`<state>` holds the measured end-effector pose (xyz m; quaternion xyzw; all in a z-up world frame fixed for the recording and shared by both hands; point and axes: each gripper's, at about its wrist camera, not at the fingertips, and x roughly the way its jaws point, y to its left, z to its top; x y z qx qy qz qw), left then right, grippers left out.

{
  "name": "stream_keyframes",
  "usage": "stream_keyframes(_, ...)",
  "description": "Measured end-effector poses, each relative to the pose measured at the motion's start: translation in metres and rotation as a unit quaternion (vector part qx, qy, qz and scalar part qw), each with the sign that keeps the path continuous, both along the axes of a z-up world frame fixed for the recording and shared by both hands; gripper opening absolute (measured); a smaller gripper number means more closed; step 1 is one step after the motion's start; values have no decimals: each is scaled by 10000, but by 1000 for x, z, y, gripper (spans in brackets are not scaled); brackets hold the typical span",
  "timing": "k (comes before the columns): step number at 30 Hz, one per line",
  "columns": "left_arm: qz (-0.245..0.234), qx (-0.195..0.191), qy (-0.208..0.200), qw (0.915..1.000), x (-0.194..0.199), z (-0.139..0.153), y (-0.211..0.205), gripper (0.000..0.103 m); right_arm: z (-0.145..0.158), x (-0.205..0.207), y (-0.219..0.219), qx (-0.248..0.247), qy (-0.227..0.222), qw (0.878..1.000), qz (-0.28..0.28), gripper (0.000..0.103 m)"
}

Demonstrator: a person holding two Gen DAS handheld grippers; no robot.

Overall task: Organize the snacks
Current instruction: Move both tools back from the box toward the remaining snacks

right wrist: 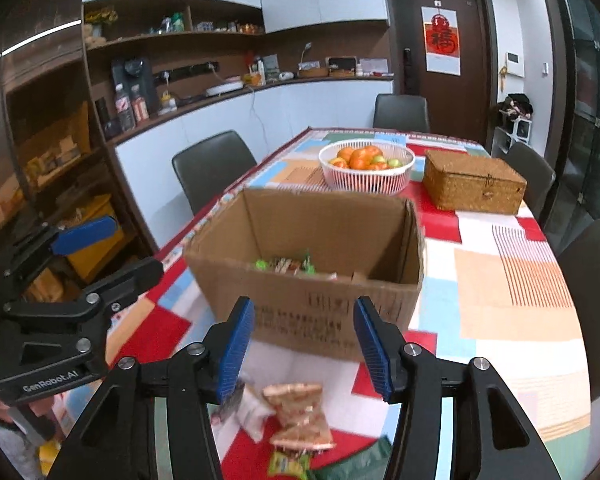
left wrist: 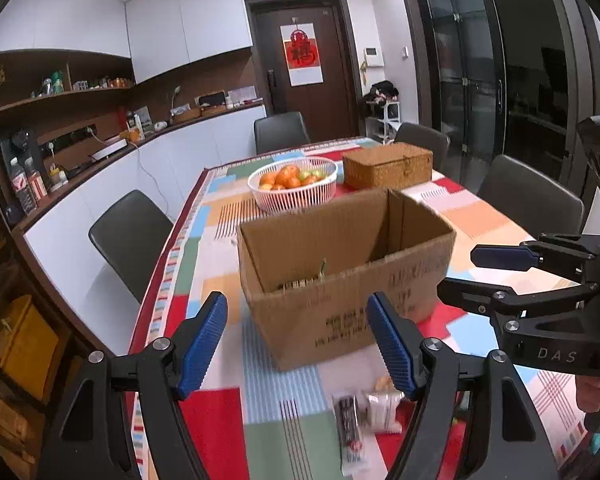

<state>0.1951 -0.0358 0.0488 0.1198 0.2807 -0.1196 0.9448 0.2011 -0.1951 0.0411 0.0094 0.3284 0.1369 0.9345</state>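
An open cardboard box [left wrist: 340,276] stands on the patterned table; it also shows in the right wrist view [right wrist: 312,280] with several snack packets [right wrist: 288,266] inside. My left gripper [left wrist: 298,344] is open and empty, above the table just before the box. Loose snacks lie near it: a dark bar packet [left wrist: 350,428] and a white packet [left wrist: 382,408]. My right gripper [right wrist: 304,350] is open and empty, above a brown wafer packet [right wrist: 300,416], a white packet [right wrist: 252,412] and a green packet [right wrist: 288,464]. Each gripper shows in the other's view, the right [left wrist: 460,272] and the left [right wrist: 112,248].
A white basket of fruit [left wrist: 293,184] and a woven lidded box [left wrist: 388,164] stand behind the cardboard box. Dark chairs [left wrist: 128,236] ring the table. A counter and shelves [left wrist: 100,148] run along the left wall. The tablecloth [right wrist: 500,280] is bare to the right.
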Motion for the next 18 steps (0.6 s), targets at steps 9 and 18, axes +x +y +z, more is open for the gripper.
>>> stream_keyframes(9, -3, -79, 677, 9977, -18, -44, 7, 72, -39, -18, 7, -102, 553, 9981, 256, 53)
stream_keyframes(18, 27, -29, 1241, 9923, -26, -84, 10, 72, -77, -23, 11, -281, 1111, 9926, 401, 53)
